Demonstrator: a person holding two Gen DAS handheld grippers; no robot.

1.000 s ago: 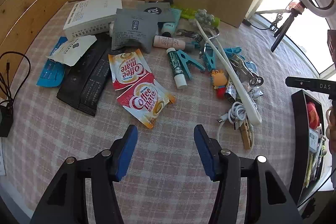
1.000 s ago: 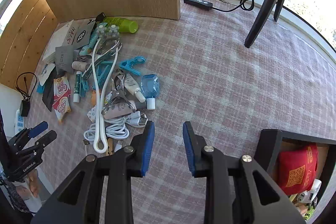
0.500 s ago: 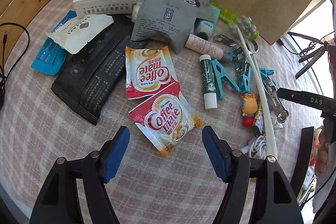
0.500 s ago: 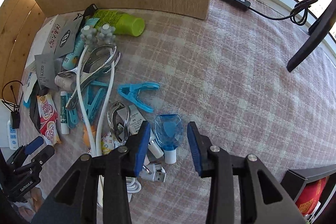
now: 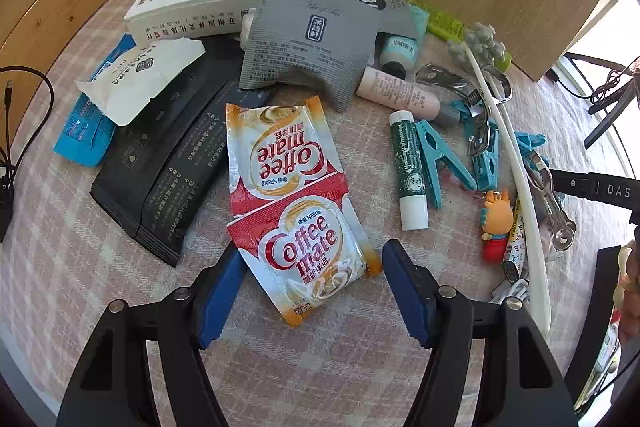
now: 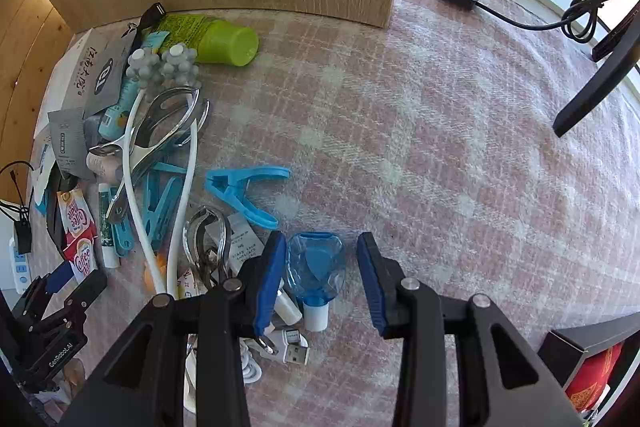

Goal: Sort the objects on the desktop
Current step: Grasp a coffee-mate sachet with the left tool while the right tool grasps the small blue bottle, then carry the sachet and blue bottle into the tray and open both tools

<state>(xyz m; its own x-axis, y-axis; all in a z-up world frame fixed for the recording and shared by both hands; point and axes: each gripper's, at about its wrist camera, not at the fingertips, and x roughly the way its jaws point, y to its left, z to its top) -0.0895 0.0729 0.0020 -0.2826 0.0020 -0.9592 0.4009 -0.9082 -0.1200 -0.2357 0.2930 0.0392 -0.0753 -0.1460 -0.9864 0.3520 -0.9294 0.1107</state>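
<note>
- At the far left of the left wrist view, a blue packet (image 5: pixel 82 131) and a white sachet (image 5: pixel 140 85) sit half under a white box (image 5: pixel 208 3), with black packets (image 5: pixel 160 163) fanned below them toward centre left.
- Centre of that view: two Coffee mate sachets overlap on the checked cloth (image 5: pixel 320 367). The nearer Coffee mate sachet (image 5: pixel 308 255) lies at lower centre, between the fingers of the left gripper (image 5: pixel 312 291), whose jaws stand wide apart, holding nothing.
- To pinch it well, I judge the pads should come down flat to the cloth and close on the sachet's long edges. It is thin and floppy, so too high a close would slide off, and the upper Coffee mate sachet (image 5: pixel 276 147) may drag along where they overlap.
- Right of centre lie a green lip balm (image 5: pixel 408 167), teal clothes pegs (image 5: pixel 440 159) and a long white massager handle (image 5: pixel 516 187).
- In the right wrist view, the right gripper (image 6: pixel 320 279) at lower centre is also spread open, straddling a small blue bottle (image 6: pixel 316 267) (white cap toward the camera).
- It looks rigid, so squeezing the flat sides squarely should hold; the left pad sits close to a white tube (image 6: pixel 288 303), which could get caught.
- At the lower right edge, a black organiser box (image 6: pixel 584 343) holds a red item.
</note>
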